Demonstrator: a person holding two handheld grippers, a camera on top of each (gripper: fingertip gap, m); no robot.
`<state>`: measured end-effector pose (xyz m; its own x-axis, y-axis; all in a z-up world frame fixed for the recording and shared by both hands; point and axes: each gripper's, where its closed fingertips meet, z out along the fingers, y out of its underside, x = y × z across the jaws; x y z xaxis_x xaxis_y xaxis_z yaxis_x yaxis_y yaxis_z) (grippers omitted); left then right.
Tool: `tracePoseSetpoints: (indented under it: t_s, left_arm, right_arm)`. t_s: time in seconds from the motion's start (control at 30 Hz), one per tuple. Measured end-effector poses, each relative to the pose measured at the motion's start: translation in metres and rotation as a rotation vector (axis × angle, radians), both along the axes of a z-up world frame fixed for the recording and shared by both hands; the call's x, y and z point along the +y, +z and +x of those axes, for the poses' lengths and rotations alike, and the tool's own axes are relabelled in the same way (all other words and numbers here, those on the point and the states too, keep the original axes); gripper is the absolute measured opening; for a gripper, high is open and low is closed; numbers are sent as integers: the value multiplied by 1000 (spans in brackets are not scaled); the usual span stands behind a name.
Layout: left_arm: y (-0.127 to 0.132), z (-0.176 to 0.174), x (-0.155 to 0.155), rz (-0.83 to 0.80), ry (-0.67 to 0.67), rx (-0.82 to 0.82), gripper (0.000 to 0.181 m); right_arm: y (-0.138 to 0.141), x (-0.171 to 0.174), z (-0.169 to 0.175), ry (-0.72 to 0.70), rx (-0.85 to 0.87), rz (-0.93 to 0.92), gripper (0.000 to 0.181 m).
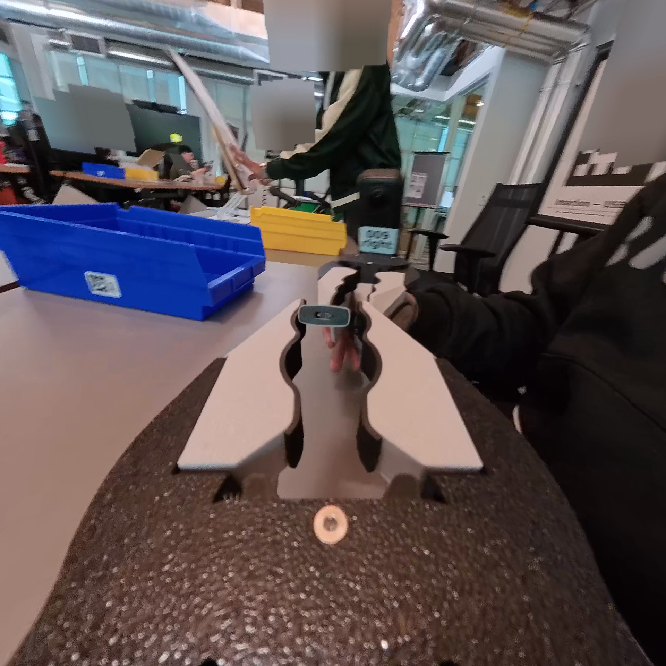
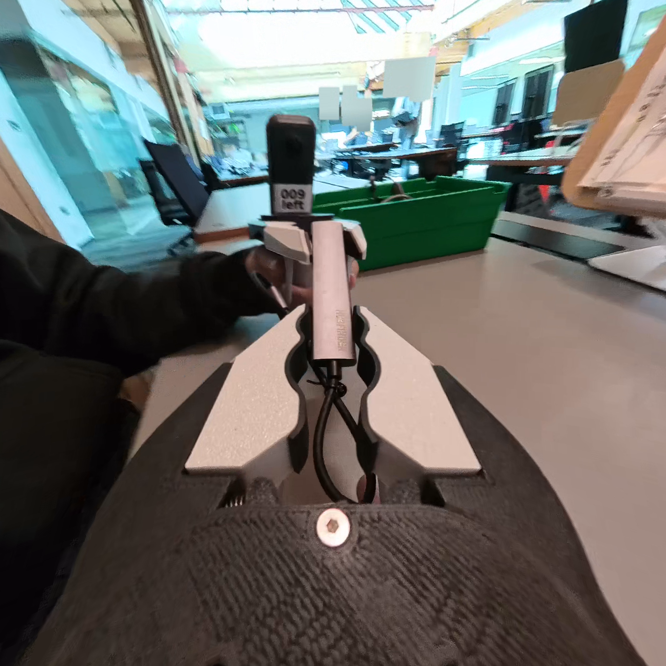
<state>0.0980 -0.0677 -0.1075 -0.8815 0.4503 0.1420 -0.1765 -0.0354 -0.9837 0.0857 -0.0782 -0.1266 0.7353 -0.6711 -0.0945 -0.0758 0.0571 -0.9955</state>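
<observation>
A: What is your right gripper (image 2: 329, 324) doing?

B: Your right gripper is clamped on a grey metal bar (image 2: 329, 288), its black cable (image 2: 322, 432) looping back between the fingers.

A: And your left gripper (image 1: 329, 320)?

B: Its fingertips sit either side of the bar's far end (image 1: 324, 316); whether they pinch it, I cannot tell.

A: What surrounds you?

B: A blue bin (image 1: 126, 256) and a yellow bin (image 1: 299, 230) on the table (image 1: 90, 360) to one side, a green bin (image 2: 414, 216) to the other, an office chair (image 1: 504, 234) nearby.
</observation>
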Motion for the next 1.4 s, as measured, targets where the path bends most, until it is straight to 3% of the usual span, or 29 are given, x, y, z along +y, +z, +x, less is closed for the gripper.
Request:
tracePoseSetpoints:
  t_s: [0.1,0.17,0.27,0.33,0.4,0.47,0.7,0.83,1.03,1.2,1.4]
  left_arm:
    - [-8,14,-5,56,104,-8,53]
    - [-14,24,-5,132,160,-23,59]
    - [-20,29,-1,269,174,26,60]
    - [-25,33,-2,361,200,100,54]
    - [-31,24,-3,423,143,154,45]
    - [-39,19,-5,470,111,200,24]
    - [-28,11,-10,387,-101,638,7]
    - [-14,14,-21,290,-161,904,6]
    - [-14,14,-38,261,-114,1074,6]
    - [-15,28,-38,231,-37,1120,6]
    - [-9,36,-32,205,-16,1131,6]
  right_arm:
    - [-8,-14,12,-160,-84,-182,21]
    - [-13,-22,17,-243,-138,-295,21]
    - [-16,-22,17,-259,-189,-379,21]
    - [-21,-16,17,-241,-206,-434,21]
    - [-23,-11,16,-226,-230,-461,21]
    - [-23,-6,13,-196,-243,-465,21]
    - [-16,-7,12,-223,-337,-466,21]
    - [7,-14,7,-244,-362,-276,24]
    - [18,-29,4,-265,-384,-180,18]
    - [13,-30,4,-250,-363,-216,50]
    - [7,-34,11,-292,-328,-265,47]
